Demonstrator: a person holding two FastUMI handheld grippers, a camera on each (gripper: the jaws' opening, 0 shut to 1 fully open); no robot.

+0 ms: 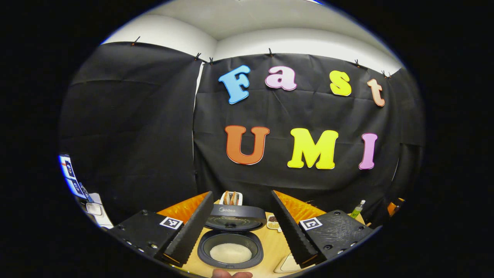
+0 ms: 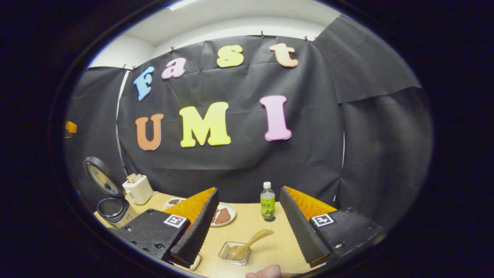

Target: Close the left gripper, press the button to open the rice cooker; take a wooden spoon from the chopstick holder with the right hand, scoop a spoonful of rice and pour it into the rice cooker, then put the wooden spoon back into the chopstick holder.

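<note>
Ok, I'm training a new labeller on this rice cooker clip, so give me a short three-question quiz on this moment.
1. True or false: the rice cooker has its lid shut.
2. Where does the wooden spoon lie? A) its bowl in the small clear dish B) in the rice cooker C) between the right gripper's fingers
3. Fill in: the right gripper is ____ and holds nothing.
Key: 1 false, the lid stands up and white rice shows in the pot; 2 A; 3 open.
</note>
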